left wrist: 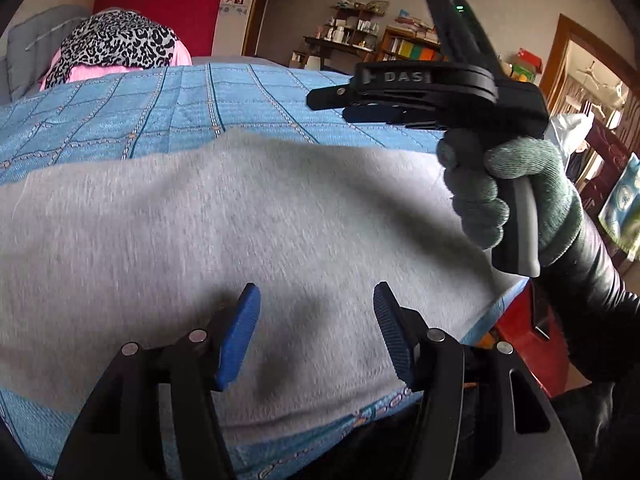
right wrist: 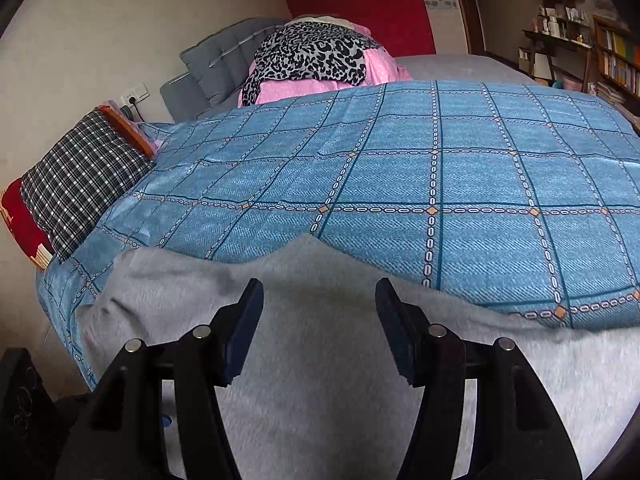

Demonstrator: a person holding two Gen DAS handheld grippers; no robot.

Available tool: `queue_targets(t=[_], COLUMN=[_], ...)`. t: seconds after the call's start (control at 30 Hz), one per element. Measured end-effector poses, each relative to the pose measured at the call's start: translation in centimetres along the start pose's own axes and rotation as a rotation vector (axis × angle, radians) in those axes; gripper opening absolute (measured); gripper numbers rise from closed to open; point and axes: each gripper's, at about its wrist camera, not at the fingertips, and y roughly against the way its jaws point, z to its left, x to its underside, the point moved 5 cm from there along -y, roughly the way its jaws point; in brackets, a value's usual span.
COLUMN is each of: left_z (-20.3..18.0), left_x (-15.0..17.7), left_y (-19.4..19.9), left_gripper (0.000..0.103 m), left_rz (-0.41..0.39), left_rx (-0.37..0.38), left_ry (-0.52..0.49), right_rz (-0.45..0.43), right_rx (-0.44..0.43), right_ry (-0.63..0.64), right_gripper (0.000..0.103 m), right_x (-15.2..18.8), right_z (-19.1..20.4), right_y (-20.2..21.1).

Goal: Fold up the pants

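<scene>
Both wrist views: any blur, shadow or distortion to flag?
Left wrist: grey pants smeared by motion blur, shadow between the open left gripper fingers. Right wrist: blue bedspread sharp, its grid bowed by fisheye; pants soft under the open right gripper.

grey pants (left wrist: 248,232) blurred, edges cropped

A home bedroom: blue checked bedspread (right wrist: 440,176), padded headboard (right wrist: 224,56), bookshelves (left wrist: 412,46).

The pants (right wrist: 340,380) lie on the bedspread (right wrist: 440,180) at lower frame; the pillow (right wrist: 80,180) sits at left, the clothes pile (right wrist: 316,60) behind.
</scene>
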Motion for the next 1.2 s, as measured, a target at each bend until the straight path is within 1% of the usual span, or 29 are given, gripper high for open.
queue_targets(t=[0.07, 0.13, 0.2, 0.23, 0.3, 0.33, 0.4, 0.53, 0.63, 0.7, 0.8, 0.97, 1.07, 1.1, 1.13, 1.17, 1.2], left_z=[-0.1, -0.1, 0.3, 0.2, -0.3, -0.4, -0.3, 0.6, 0.5, 0.5, 0.5, 0.4, 0.2, 0.2, 0.2, 0.2, 0.2], left_x=[-0.8, -0.9, 0.0, 0.5, 1.4, 1.9, 2.8, 3.4, 3.6, 3.7, 3.7, 3.7, 3.5, 3.3, 3.0, 2.8, 2.4], left_y=[-0.3, -1.0, -2.1, -2.2, -1.9, -1.7, -1.4, -0.9, -0.8, -0.7, -0.6, -0.4, -0.4, -0.2, -0.1, 0.0, 0.1], left_gripper=[0.059, 0.059, 0.059, 0.059, 0.059, 0.059, 0.059, 0.059, 0.059, 0.059, 0.059, 0.059, 0.061, 0.062, 0.066, 0.068, 0.068], left_rz=[-0.012, 0.006, 0.053, 0.052, 0.035, 0.032, 0.022, 0.017, 0.02, 0.019, 0.017, 0.016, 0.024, 0.026, 0.028, 0.029, 0.028], left_rx=[0.014, 0.024, 0.033, 0.031, 0.022, 0.024, 0.048, 0.113, 0.118, 0.119, 0.119, 0.113, 0.106, 0.107, 0.114, 0.121, 0.121], left_ry=[-0.003, -0.006, 0.0, -0.01, -0.064, -0.073, -0.063, -0.014, -0.021, -0.022, -0.023, -0.032, -0.069, -0.071, -0.064, -0.053, -0.044], right_rz=[0.042, 0.099, 0.155, 0.188, 0.238, 0.253, 0.259, 0.249, 0.244, 0.235, 0.181, 0.067, 0.022, 0.012, 0.0, -0.012, -0.021], right_rx=[-0.01, -0.01, 0.019, 0.033, 0.051, 0.056, 0.068, 0.146, 0.179, 0.18, 0.165, 0.153, 0.143, 0.15, 0.162, 0.171, 0.185], right_ry=[0.006, 0.008, 0.015, 0.021, 0.025, 0.021, 0.027, 0.024, 0.038, 0.043, 0.024, 0.048, 0.059, 0.054, 0.051, 0.053, 0.052], right_gripper=[0.06, 0.06, 0.06, 0.06, 0.06, 0.06, 0.058, 0.058, 0.058, 0.058, 0.058, 0.058, 0.058, 0.058, 0.058, 0.058, 0.058], right_x=[-1.2, -1.9, -1.9, -1.8, -1.5, -1.5, -1.7, -2.2, -2.5, -2.5, -2.8, -2.5, -0.8, 0.0, 0.7, 1.6, 2.5], right_z=[0.2, 0.2, 0.0, -0.1, -0.5, -0.7, -1.0, -1.6, -1.7, -1.8, -1.9, -0.9, -0.4, -0.6, -0.7, -0.9, -1.3], right_y=[-2.3, -4.9, -7.2, -8.4, -10.4, -11.2, -12.2, -13.5, -13.9, -13.7, -12.2, -6.9, -3.9, -3.0, -2.3, -1.5, -0.6])
